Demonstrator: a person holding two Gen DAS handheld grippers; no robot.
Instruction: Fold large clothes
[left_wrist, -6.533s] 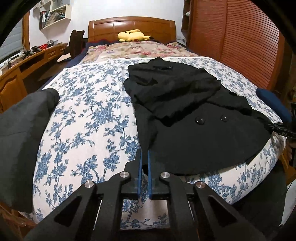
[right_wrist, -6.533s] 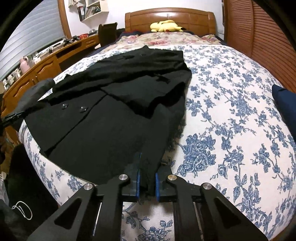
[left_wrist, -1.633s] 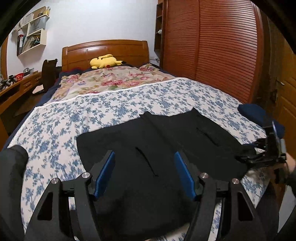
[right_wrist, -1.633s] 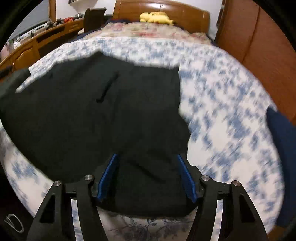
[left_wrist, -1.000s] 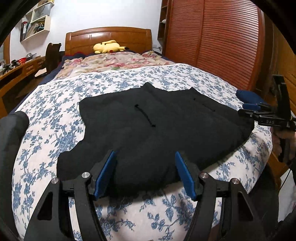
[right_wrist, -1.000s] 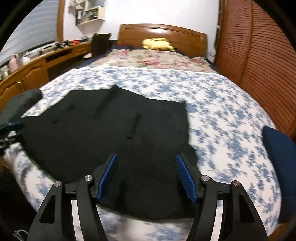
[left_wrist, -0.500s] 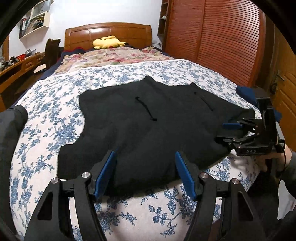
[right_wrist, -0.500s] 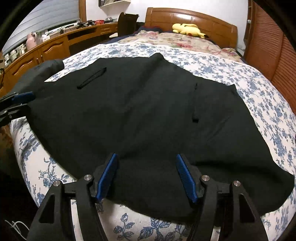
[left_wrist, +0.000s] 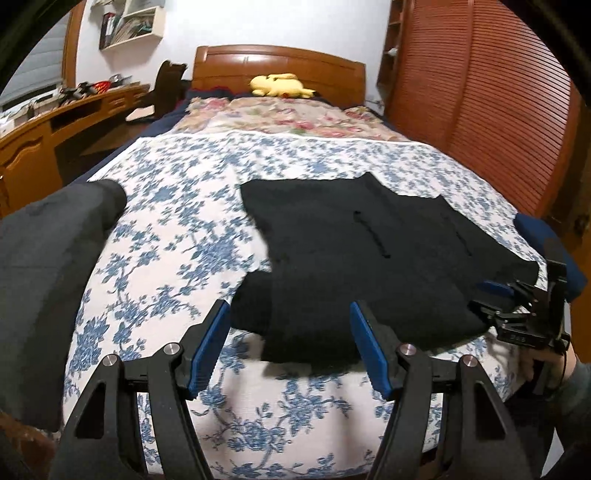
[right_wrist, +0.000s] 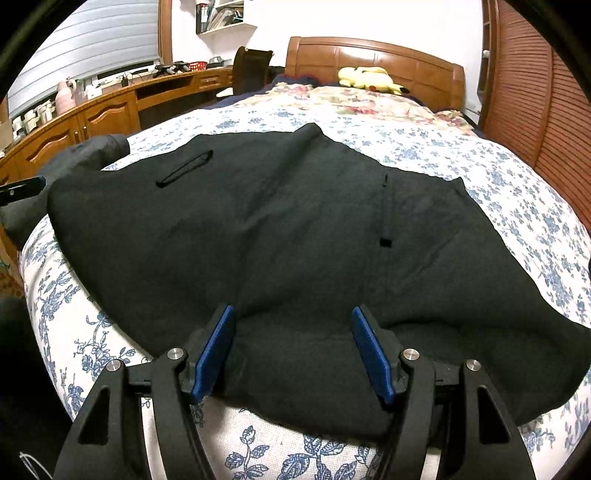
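Noted a shift since half a second before: black coat (left_wrist: 369, 258) no longer centred in the left wrist view but pushed to the right of it, with more bare floral bed (left_wrist: 177, 221) opened up on the left. Compared with the oldest frames, found the coat no longer spread lengthwise with buttons up, but doubled over, plain side and two thin belt loops uppermost. Placed it at the foot end of the bed, long axis running across the bed from side to side, a peaked upper edge pointing toward the wooden headboard (left_wrist: 277, 62) and the near edge drooping over the foot of the mattress. Found the left claw (left_wrist: 288, 317) with blue pads wide apart, gripping nothing, poised above the coat's near left corner; could not tell any contact there. Found the right claw (right_wrist: 291, 314) likewise wide, holding nothing, low over the coat (right_wrist: 277, 240) at its near edge, cloth lying beneath and between the pads without being pinched. Spotted the same right claw (left_wrist: 517, 306) in the left wrist view at the coat's right end, carried by a hand (left_wrist: 535, 365). Also noted a dark grey bundle of cloth (left_wrist: 44, 258) at the bed's left corner, a yellow plush toy (left_wrist: 280, 86) by the headboard, and a long wooden desk (right_wrist: 92, 107) along the left wall.
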